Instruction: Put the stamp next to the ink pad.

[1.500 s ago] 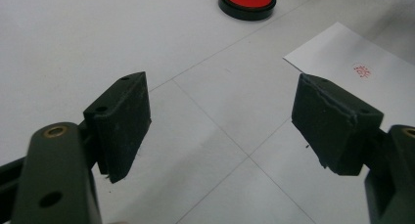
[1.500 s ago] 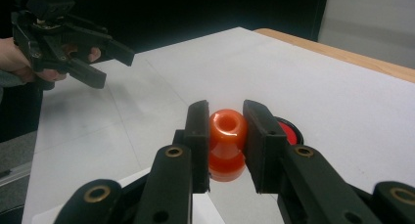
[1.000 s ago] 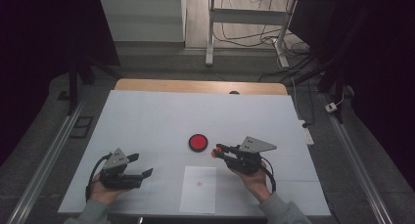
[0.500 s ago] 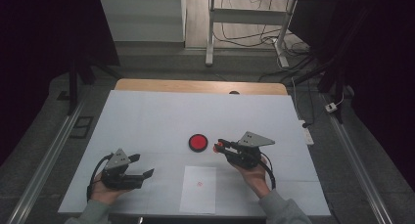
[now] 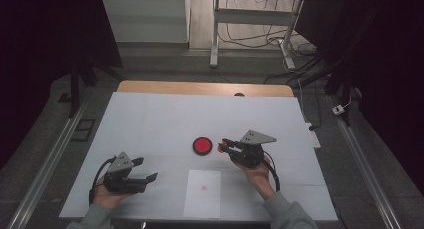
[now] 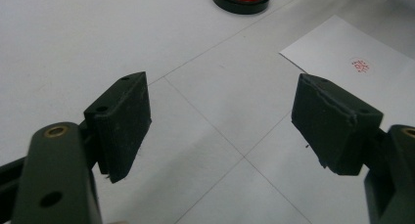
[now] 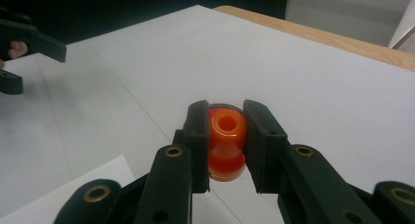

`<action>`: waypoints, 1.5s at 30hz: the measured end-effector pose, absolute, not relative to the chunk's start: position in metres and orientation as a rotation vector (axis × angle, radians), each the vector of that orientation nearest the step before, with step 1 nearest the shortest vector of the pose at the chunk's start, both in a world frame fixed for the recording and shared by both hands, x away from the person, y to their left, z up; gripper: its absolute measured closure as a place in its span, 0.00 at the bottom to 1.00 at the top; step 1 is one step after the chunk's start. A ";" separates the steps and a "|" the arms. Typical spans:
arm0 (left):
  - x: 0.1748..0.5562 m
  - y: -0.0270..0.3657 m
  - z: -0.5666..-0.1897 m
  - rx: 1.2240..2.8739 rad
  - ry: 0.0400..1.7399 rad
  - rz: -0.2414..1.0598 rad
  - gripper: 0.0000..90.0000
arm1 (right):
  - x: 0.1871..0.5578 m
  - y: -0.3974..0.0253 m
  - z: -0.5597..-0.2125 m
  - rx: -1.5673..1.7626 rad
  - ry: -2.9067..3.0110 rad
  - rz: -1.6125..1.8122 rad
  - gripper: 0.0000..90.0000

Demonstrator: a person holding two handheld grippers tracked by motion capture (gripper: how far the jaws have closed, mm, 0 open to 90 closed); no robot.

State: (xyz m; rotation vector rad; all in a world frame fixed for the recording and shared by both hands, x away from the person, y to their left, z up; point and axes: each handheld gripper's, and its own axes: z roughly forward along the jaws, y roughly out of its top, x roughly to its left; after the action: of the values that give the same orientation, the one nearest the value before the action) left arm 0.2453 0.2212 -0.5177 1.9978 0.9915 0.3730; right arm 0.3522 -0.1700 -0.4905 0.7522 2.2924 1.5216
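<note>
Two grippers are in your hands at the white table (image 5: pixel 150 124). Your right gripper (image 5: pixel 223 145) is clamped on an orange stamp (image 7: pixel 225 145): in the right gripper view the two black jaws press its sides, and its rounded top with a small hole faces the camera. From the high view you hold that stamp just right of the red ink pad (image 5: pixel 202 145), near it but apart from it; whether the stamp is off the table or resting on it, I cannot tell.

Your left gripper (image 5: pixel 145 171) sits near the table's front left, well apart from the stamp. Its jaws stand wide apart with nothing between them, and the left gripper view shows bare table in the gap.

Between your hands, close to the front edge, lies a white sheet of paper (image 5: pixel 202 194) bearing a small red stamped mark (image 6: pixel 361 65). The ink pad lies beyond the sheet, toward the middle of the table.
</note>
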 end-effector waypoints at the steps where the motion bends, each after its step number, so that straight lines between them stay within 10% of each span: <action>1: 0.245 0.221 -0.518 1.998 0.991 0.373 0.25 | 0.353 -0.169 -0.491 0.752 2.294 1.516 0.80; 45: 0.246 0.222 -0.518 2.004 0.999 0.372 0.25 | 0.387 -0.149 -0.526 0.812 2.423 1.221 0.80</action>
State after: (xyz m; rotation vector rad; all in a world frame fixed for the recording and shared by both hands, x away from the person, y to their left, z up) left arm 0.2461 0.2220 -0.5182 2.0041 0.9990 0.3722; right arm 0.3867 -0.1490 -0.5263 0.8119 2.4225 1.2207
